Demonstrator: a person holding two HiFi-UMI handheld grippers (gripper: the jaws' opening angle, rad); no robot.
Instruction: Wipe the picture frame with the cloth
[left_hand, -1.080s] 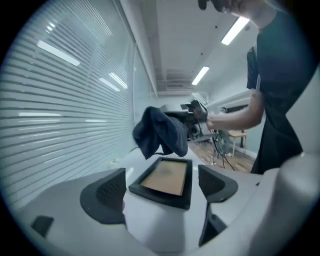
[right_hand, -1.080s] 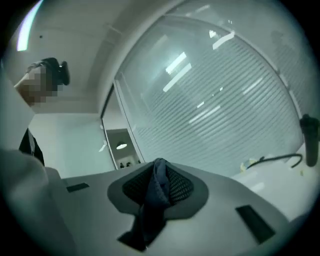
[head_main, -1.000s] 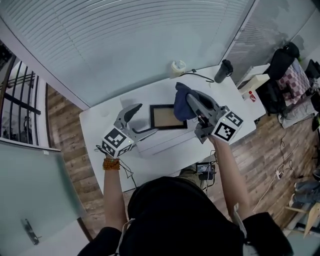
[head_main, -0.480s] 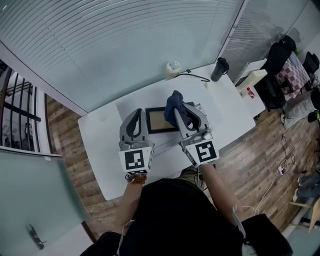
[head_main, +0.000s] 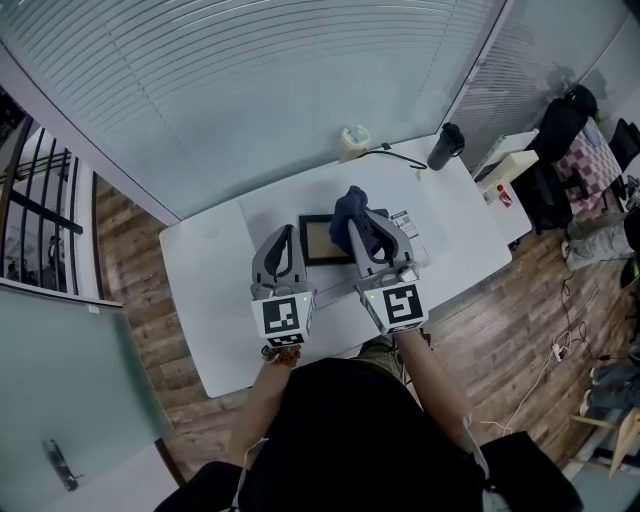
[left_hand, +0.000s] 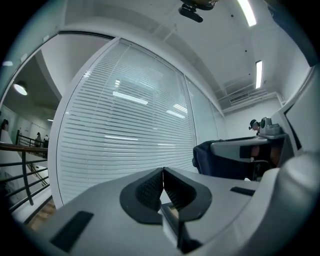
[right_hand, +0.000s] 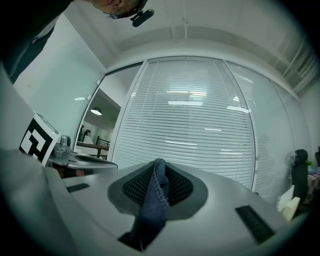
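Head view, from the left: the white surface (head_main: 215, 300) has the left gripper (head_main: 288, 233) hovering over it and pointing away from the person. In the left gripper view its fingers (left_hand: 150, 186) are pressed together tip to tip with nothing between the tips. There's a thin sliver of tan and black lower in the gap, honestly can't tell what that is. Just right of those tips is the picture frame (head_main: 318, 243), black border with a tan middle, lying near the centre of the surface. Its right side is covered by the dark blue cloth (head_main: 347, 213), all bunched up. The right gripper (head_main: 362, 225) has that cloth, and the right gripper view shows its fingers (right_hand: 135, 187) clamped on a fold that hangs down between them. Further back there's a pale cup-ish thing (head_main: 353, 140), a thin cable (head_main: 398, 153) and a dark tumbler (head_main: 447, 145) near the right corner.
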